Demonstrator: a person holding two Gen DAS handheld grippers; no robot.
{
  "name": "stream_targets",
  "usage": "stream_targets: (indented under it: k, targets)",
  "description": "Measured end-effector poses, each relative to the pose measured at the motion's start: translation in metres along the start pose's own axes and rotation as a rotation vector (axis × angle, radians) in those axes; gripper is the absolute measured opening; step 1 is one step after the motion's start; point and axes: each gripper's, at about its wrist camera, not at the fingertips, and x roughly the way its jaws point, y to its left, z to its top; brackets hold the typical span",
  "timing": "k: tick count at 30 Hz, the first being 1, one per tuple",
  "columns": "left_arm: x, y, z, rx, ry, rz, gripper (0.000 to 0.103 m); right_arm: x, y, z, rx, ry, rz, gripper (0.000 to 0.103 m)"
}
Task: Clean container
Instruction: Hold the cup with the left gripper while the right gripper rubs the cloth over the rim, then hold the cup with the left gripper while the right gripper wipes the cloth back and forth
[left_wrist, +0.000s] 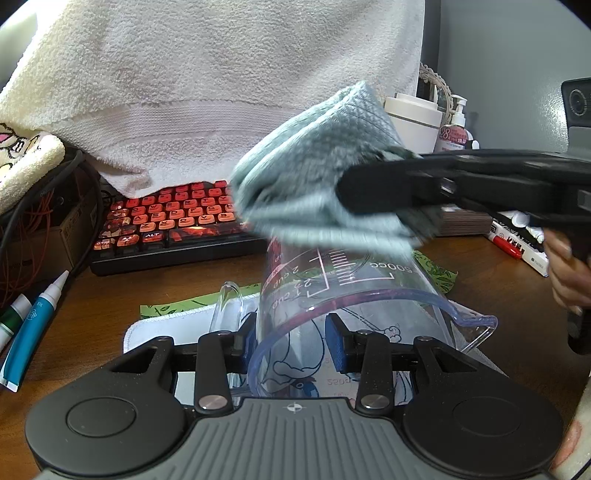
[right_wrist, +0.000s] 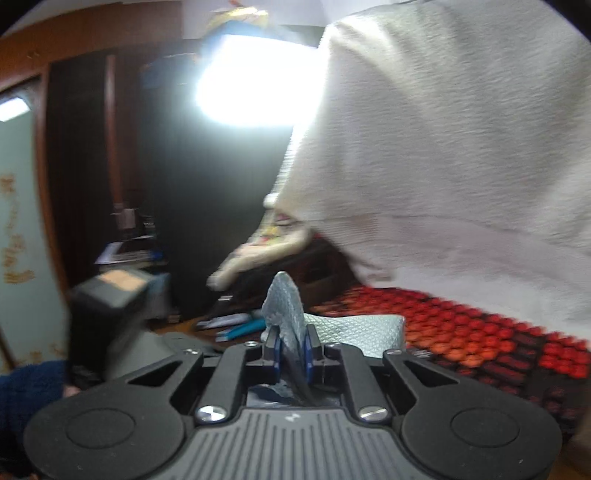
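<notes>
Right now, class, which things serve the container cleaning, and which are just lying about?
In use: measuring cup, held by left claw; grey cloth, pinched by right claw.

Lying about: keyboard, white towel, blue tube, pump bottle, red marker.

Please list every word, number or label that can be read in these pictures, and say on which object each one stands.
"500cc", "2 cup", "1 cup": on the clear measuring cup, seen upside down.
"250": faint, low on the same cup.
"ALT": on a key of the red keyboard.
"28": on the pump bottle; the rest of its label is too small to read.
Marker box and blue tube: print too small or blurred.
Right wrist view: no readable text.
</notes>
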Motion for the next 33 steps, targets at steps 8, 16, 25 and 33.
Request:
stream_targets:
  k: [8, 16, 25, 33]
  targets:
    - [0.001, 0.002, 0.000, -0.002, 0.000, 0.000, 0.038, -0.002, -0.014, -0.003, 0.059, -0.012, -0.069, 0.013]
    - [0.000, 0.000, -0.001, -0.008, -0.001, 0.004, 0.039, -0.001, 0.016, -0.001, 0.004, 0.017, 0.144, 0.013]
    - [0.000, 0.000, 0.000, -0.002, -0.001, 0.008, 0.039, -0.001, 0.000, 0.000, 0.016, 0.006, 0.030, 0.010]
    - [0.000, -0.001, 0.000, -0.004, -0.001, 0.007, 0.039, -0.002, -0.014, -0.002, 0.066, -0.006, -0.037, 0.014]
